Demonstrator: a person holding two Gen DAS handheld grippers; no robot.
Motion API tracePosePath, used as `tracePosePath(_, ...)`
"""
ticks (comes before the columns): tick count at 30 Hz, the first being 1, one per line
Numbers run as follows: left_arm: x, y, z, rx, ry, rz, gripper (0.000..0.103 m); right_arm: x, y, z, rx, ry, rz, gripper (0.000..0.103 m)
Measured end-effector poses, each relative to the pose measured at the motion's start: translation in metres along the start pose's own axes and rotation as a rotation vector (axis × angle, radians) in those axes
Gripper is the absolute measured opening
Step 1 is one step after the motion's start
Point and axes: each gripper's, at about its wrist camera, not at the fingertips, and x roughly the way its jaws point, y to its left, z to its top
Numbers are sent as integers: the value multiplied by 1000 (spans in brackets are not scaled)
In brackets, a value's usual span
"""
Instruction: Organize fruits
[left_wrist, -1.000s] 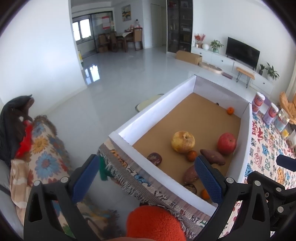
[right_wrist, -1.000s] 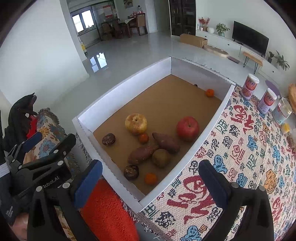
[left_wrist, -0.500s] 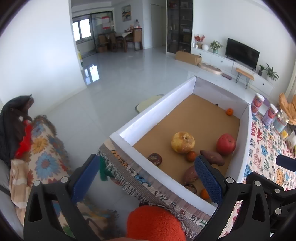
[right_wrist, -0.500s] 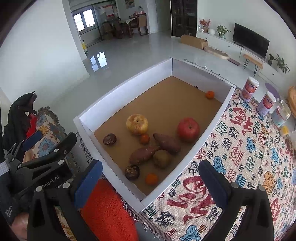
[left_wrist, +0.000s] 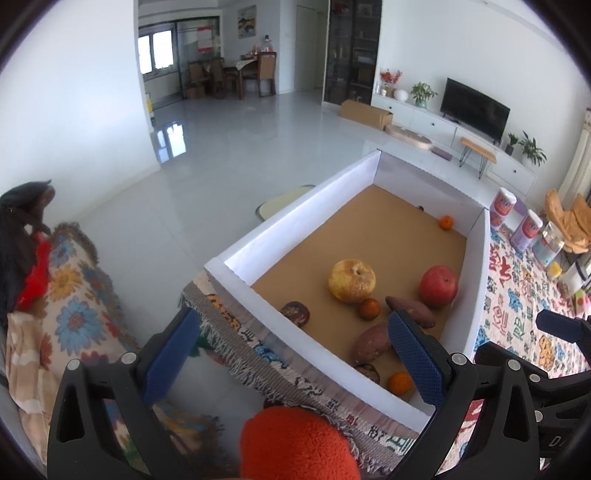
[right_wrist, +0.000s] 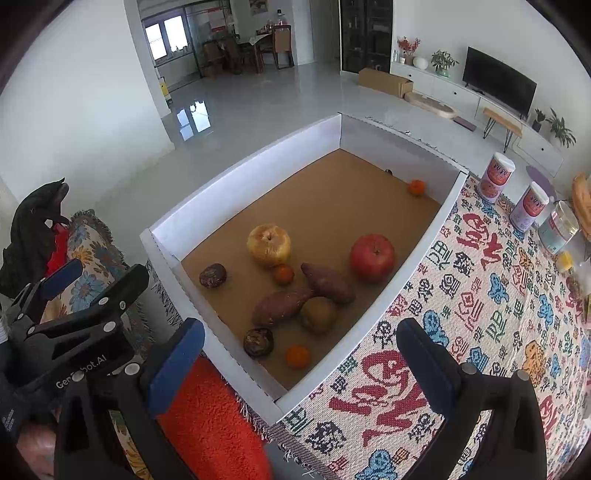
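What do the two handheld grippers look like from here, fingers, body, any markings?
Both the left gripper and right gripper have black plastic bodies with silver screws and dimpled blue pads. White lettering, partly legible, marks the left one's body where the right wrist view catches it.

The left black plastic two-finger gripper (left_wrist: 291, 354) has chunky angular arms with triangular cut-outs, each tipped by a dark blue textured rubber pad (left_wrist: 415, 363) and studded with silver round-head screws. The right black plastic two-finger gripper (right_wrist: 301, 363) matches it. In the right wrist view, white lettering on the left gripper's body partly reads "Robot.AI". The person wears fuzzy orange-red trousers (right_wrist: 214, 424).
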Motion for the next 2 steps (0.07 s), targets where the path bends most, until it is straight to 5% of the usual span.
tracePosePath(2,0,-1,0,8,-7,24,102,2,0,-1,1,4,4,103)
